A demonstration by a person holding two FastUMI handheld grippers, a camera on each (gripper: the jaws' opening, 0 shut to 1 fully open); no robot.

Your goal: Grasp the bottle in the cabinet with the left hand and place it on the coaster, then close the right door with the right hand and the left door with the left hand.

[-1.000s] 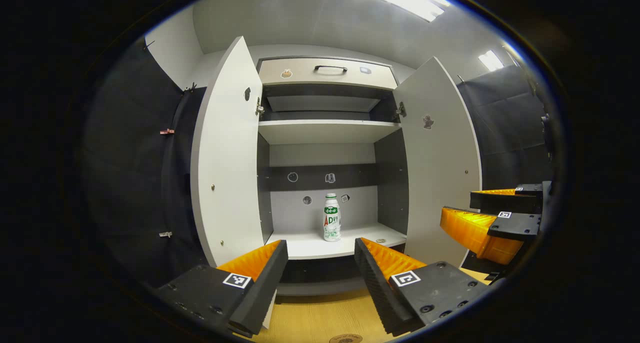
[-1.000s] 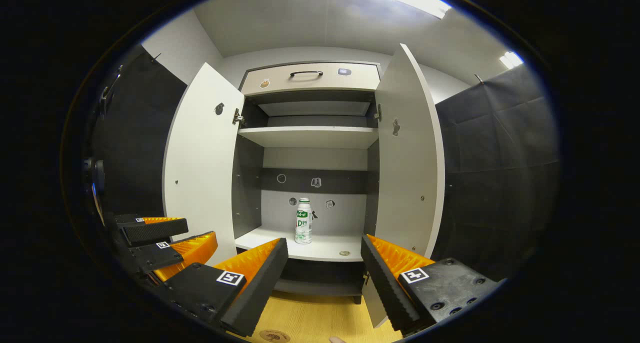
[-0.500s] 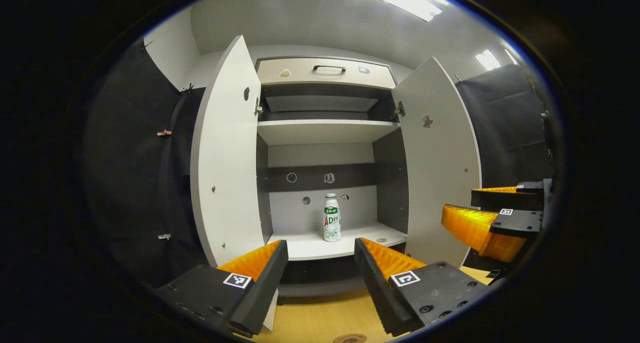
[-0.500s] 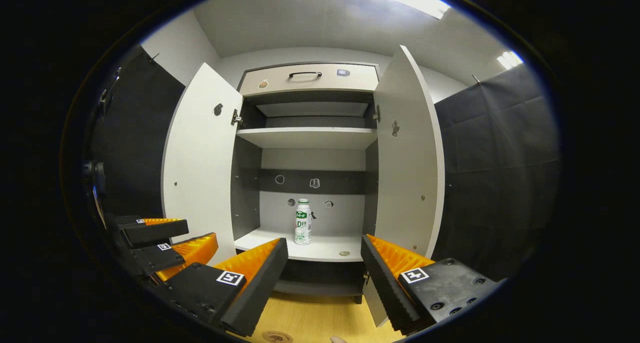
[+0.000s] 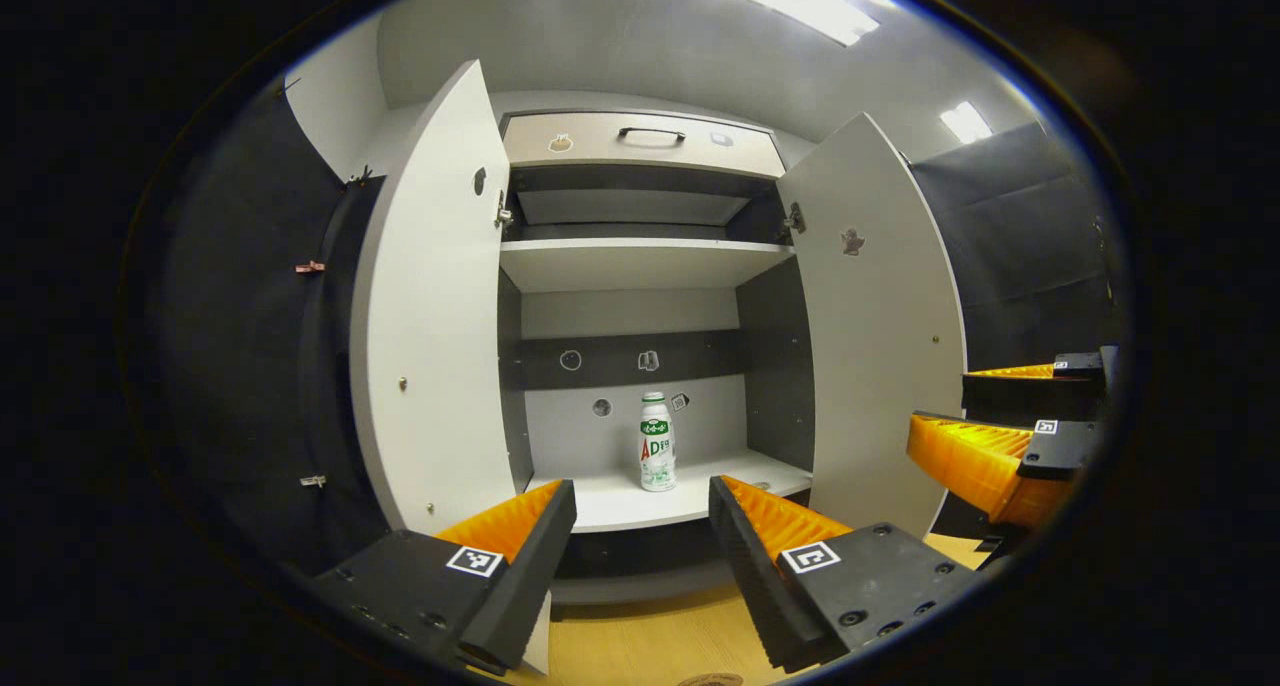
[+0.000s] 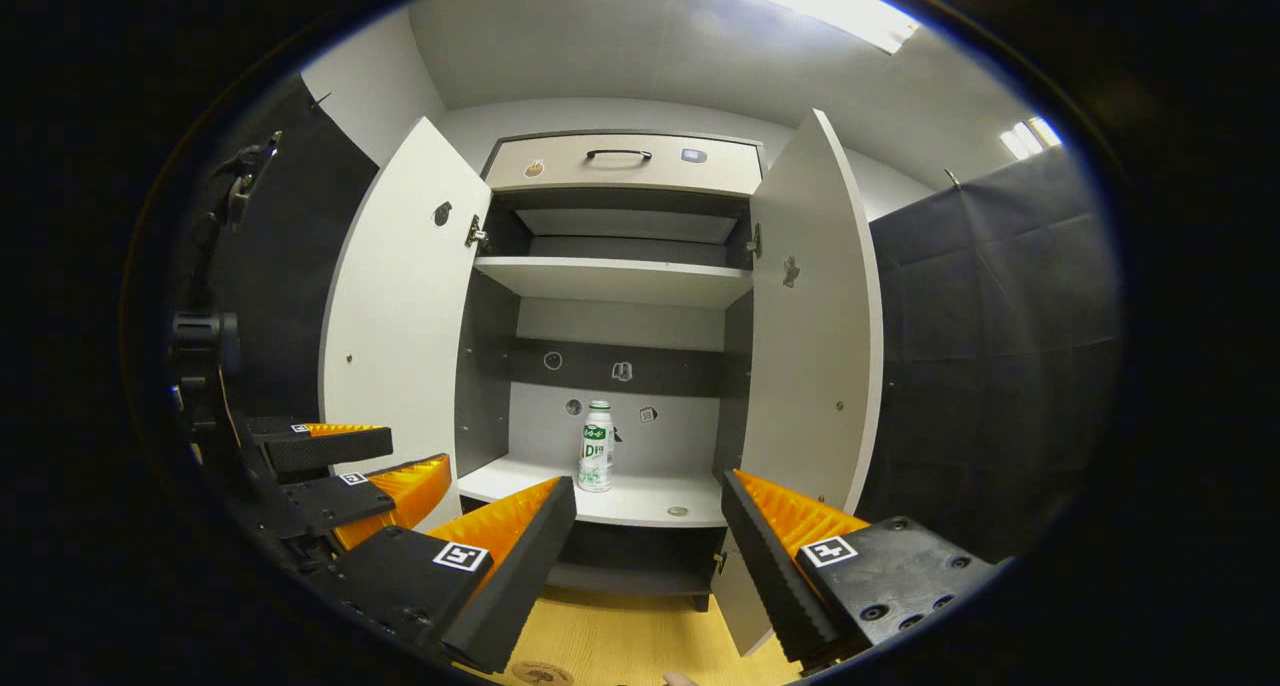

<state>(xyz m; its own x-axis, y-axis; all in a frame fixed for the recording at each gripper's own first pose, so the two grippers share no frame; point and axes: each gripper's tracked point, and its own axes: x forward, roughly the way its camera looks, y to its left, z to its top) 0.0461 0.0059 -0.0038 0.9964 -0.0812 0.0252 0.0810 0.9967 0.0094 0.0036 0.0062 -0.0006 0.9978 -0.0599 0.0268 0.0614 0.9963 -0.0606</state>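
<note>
A small white bottle (image 5: 657, 442) with a green label stands upright on the lower shelf (image 5: 640, 501) of the cabinet; the right gripper view has the same bottle (image 6: 596, 447). Both doors hang wide open: the left door (image 5: 430, 316) and the right door (image 5: 880, 316). My left gripper (image 5: 640, 501) is open in front of the shelf, short of the bottle, holding nothing. My right gripper (image 6: 648, 501) is open too and holds nothing. A round coaster (image 6: 535, 672) lies on the wooden table at the bottom edge.
A drawer (image 5: 640, 142) with a dark handle tops the cabinet, over an upper shelf (image 5: 640, 261). A small round disc (image 6: 677, 511) lies on the lower shelf right of the bottle. The wooden table (image 5: 650, 641) lies below the cabinet. Black cloth walls flank both sides.
Both grippers have crept a little toward the cabinet, so the doors look slightly larger. The bottle has not moved, and both jaws stay as wide as before.
</note>
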